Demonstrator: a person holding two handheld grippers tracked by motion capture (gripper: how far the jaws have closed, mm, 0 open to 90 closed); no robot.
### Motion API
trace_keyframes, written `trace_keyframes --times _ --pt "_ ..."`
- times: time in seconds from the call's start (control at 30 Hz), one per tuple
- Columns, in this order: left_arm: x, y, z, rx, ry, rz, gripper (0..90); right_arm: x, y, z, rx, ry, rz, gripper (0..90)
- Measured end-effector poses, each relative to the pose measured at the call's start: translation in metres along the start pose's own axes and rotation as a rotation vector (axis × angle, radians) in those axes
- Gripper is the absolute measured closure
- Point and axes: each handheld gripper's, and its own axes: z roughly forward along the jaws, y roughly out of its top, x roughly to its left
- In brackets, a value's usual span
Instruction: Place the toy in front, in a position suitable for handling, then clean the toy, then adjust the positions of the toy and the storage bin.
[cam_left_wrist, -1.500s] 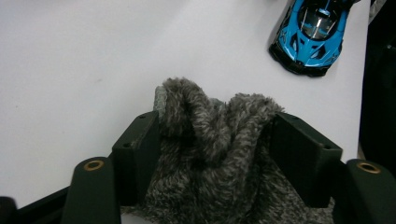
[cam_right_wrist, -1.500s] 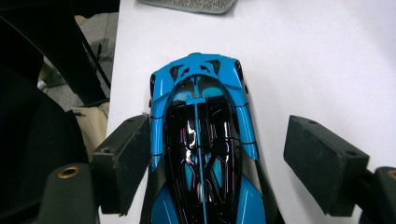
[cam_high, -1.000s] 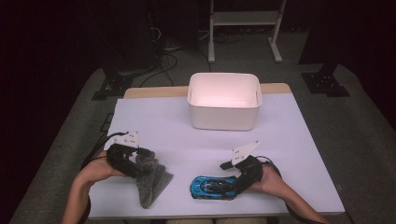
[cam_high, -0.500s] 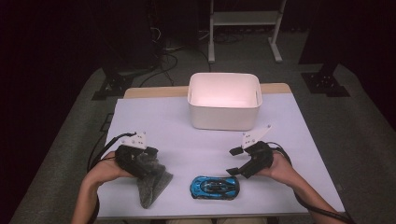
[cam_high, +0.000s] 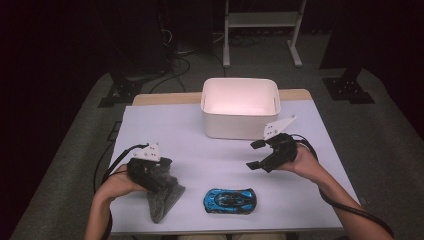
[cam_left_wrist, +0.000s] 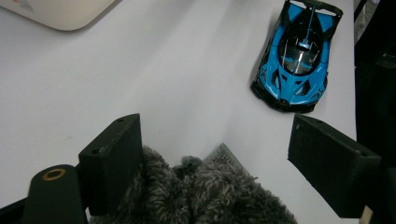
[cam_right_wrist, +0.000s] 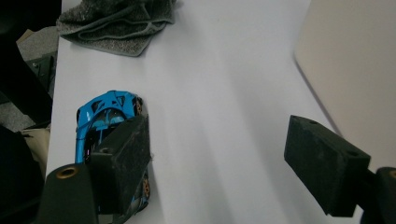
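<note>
No writing showed on the car (cam_high: 230, 200) or bin (cam_high: 240, 107). The left gripper (cam_left_wrist: 219, 158), just opening, straddled the cloth (cam_high: 162, 200); the right gripper (cam_high: 255, 154) gaped wide, empty.

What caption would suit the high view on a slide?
Left gripper over a grey cloth, right gripper open above the table, blue toy car between.

The high view looked forward and down from above the person's side, taking in the whole white surface (cam_high: 190, 135) from some way off. The left gripper view sat close and low, looking along its tongs across the surface, with the blue toy car (cam_left_wrist: 299, 56) at its upper right. The right gripper view, likewise close, looked down at the car (cam_right_wrist: 100, 121) at its left. All three shared the car and the grey cloth (cam_high: 162, 200).
</note>
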Motion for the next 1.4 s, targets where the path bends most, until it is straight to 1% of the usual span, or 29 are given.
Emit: trace_keyframes --times 0.13,0.2,0.3,0.37,0.5,0.53,0.63,0.73,0.87,0.93,1.0,1.07,1.17,1.23,1.33,1.4 --pt "-0.002 -0.002 0.001 -0.016 0.008 -0.009 15.5 -0.007 0.009 -0.002 -0.002 0.001 -0.012 21.4" --pt "-0.002 -0.001 0.001 -0.006 0.015 -0.010 15.5 -0.010 0.013 -0.003 -0.005 0.004 -0.014 21.3" --pt "-0.002 -0.001 -0.001 -0.011 0.018 -0.012 14.3 -0.017 0.021 -0.005 0.003 0.014 -0.009 21.4" --pt "-0.003 -0.002 0.001 -0.011 0.019 -0.015 13.2 -0.021 0.026 -0.006 0.010 0.005 -0.017 20.9" --pt "-0.005 -0.003 0.002 0.005 0.017 -0.021 10.8 -0.030 0.037 -0.011 0.010 -0.005 -0.027 20.3" --pt "-0.006 -0.002 0.001 0.005 0.022 -0.018 10.9 -0.033 0.040 -0.012 0.009 -0.008 -0.029 20.2" --pt "-0.007 -0.002 0.000 0.000 0.021 -0.015 10.8 -0.039 0.050 -0.017 0.000 -0.014 -0.036 19.8" --pt "-0.007 -0.002 0.000 0.004 0.019 -0.010 10.5 -0.042 0.056 -0.019 -0.011 -0.013 -0.042 19.8" --pt "-0.007 -0.003 -0.001 0.006 0.022 -0.013 10.0 -0.046 0.062 -0.019 0.000 -0.015 -0.050 19.7" --pt "-0.007 -0.003 -0.004 -0.001 0.023 -0.016 9.8 -0.050 0.067 -0.017 -0.006 -0.008 -0.053 19.5" --pt "-0.008 -0.003 -0.004 0.003 0.022 -0.015 9.8 -0.051 0.070 -0.016 -0.001 -0.001 -0.053 19.5" --pt "-0.008 -0.003 -0.004 0.004 0.021 -0.015 9.8 -0.054 0.073 -0.013 0.011 -0.001 -0.060 19.2" --pt "-0.008 -0.003 -0.005 -0.008 0.019 -0.020 9.8 -0.057 0.077 -0.010 0.010 0.000 -0.065 19.2" --pt "-0.008 -0.003 -0.005 -0.006 0.019 -0.020 9.8 -0.059 0.080 -0.009 0.022 -0.003 -0.068 19.2" --pt "-0.008 -0.005 -0.005 -0.006 0.013 -0.023 9.5 -0.062 0.084 -0.007 0.022 -0.003 -0.064 19.2" --pt "-0.008 -0.005 -0.005 -0.003 0.013 -0.022 9.4 -0.064 0.086 -0.006 0.023 -0.003 -0.071 19.2"
